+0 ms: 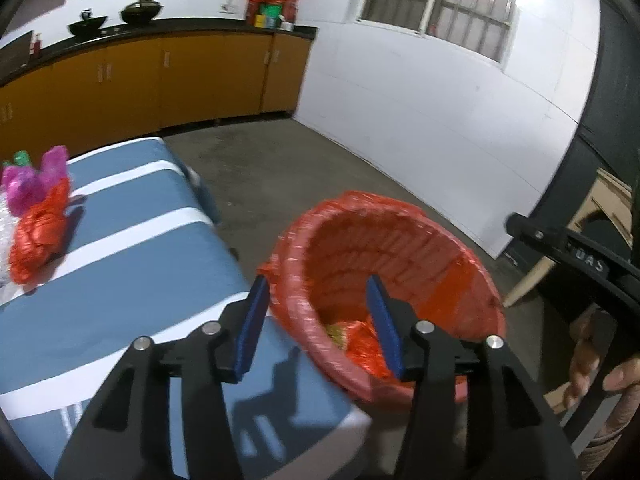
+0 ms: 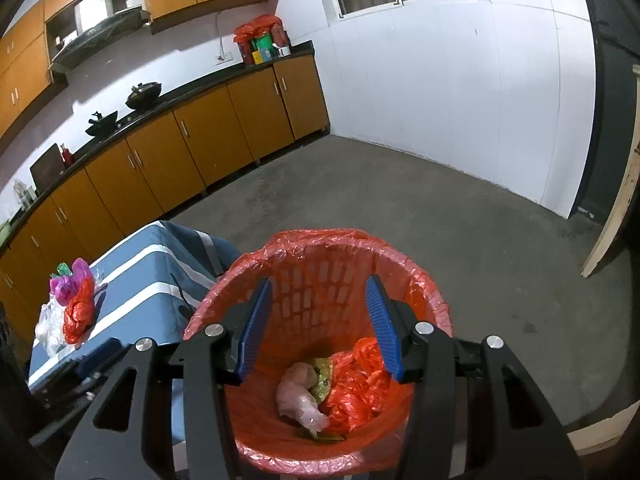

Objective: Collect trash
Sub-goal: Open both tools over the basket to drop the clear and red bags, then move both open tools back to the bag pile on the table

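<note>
A basket lined with a red bag (image 1: pixel 400 248) stands on the floor against the table's corner. My left gripper (image 1: pixel 317 284) hangs open over its near-left rim, nothing between the blue pads. My right gripper (image 2: pixel 319 282) is open and empty above the basket (image 2: pixel 320 240). Inside lie a pale plastic bag (image 2: pixel 300 400), a green wrapper (image 2: pixel 322 376) and crumpled red plastic (image 2: pixel 360 384). On the blue striped table (image 1: pixel 140 240), far left, sits a pile of trash: a red bag (image 1: pixel 38 236), a pink bag (image 1: pixel 28 184) and clear plastic (image 2: pixel 50 328).
Orange cabinets (image 2: pixel 200 140) under a black counter with two dark woks (image 2: pixel 144 94) run along the back wall. A white wall (image 1: pixel 440 100) rises on the right above bare concrete floor (image 2: pixel 400 200). A pale wooden board (image 2: pixel 616 216) leans at the far right. A hand (image 1: pixel 592 376) holds the other gripper.
</note>
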### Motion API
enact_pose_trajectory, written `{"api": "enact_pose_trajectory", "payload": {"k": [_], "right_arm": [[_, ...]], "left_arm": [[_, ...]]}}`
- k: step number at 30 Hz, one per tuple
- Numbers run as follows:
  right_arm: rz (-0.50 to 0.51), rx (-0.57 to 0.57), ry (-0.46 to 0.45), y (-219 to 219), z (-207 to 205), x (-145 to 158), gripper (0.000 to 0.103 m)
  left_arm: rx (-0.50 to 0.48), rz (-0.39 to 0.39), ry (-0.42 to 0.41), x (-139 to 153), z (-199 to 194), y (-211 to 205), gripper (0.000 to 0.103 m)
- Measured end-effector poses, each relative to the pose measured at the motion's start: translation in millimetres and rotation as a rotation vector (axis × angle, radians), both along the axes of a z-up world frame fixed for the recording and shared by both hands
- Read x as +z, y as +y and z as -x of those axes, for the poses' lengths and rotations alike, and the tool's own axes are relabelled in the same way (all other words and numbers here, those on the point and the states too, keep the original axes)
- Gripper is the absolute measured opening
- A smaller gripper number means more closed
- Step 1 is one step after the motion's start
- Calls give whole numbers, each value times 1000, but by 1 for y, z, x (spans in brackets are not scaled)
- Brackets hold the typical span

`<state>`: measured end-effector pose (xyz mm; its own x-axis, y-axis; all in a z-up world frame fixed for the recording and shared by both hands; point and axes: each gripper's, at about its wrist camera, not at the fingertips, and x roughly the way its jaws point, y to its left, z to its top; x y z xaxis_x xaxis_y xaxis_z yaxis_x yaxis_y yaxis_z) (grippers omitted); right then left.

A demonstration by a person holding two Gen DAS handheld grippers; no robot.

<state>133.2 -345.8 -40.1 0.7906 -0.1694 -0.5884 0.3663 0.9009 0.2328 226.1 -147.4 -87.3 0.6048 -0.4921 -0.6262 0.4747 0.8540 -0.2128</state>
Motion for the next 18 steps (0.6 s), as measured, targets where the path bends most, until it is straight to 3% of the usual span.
{"api": "enact_pose_trajectory", "payload": {"k": [8,18], "right_arm": [[37,46,6,17,-7,3,50],[68,242,7,90,-41,5,50]], "left_arm": [[107,-40,-32,4,2,43,63],[325,-83,-73,8,4,136,70]]}}
